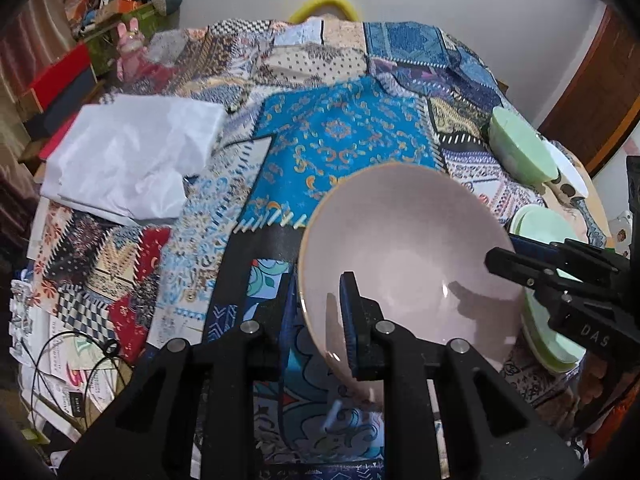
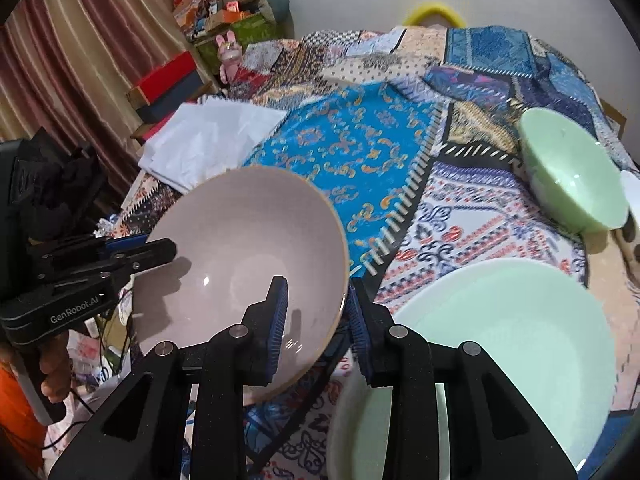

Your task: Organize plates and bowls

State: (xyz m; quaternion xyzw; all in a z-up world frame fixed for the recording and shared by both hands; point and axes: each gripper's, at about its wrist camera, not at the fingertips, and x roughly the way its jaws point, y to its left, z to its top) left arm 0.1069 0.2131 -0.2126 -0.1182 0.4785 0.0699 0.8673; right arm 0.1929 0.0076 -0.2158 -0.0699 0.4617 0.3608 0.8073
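Observation:
A pale pink bowl [image 1: 408, 248] [image 2: 240, 248] is tilted up over the patchwork tablecloth [image 1: 344, 136]. My left gripper [image 1: 316, 284] is shut on the bowl's left rim, one finger outside and one pad [image 1: 347, 320] inside. In the right wrist view the left gripper [image 2: 160, 250] clamps that same rim from the left. My right gripper [image 2: 316, 292] straddles the bowl's right rim with its jaws apart, and daylight shows between the left pad [image 2: 278, 320] and the rim. A light green plate [image 2: 512, 340] lies just right of it. A green bowl [image 2: 572, 172] [image 1: 520, 148] stands farther back.
Crumpled white paper [image 1: 132, 160] [image 2: 208, 140] lies at the table's back left. A white dish [image 1: 572, 172] sits behind the green bowl, near the table's right edge. Stacked green plates [image 1: 548, 344] sit under the right gripper [image 1: 496, 258]. Cables and papers [image 1: 72, 364] clutter the left edge.

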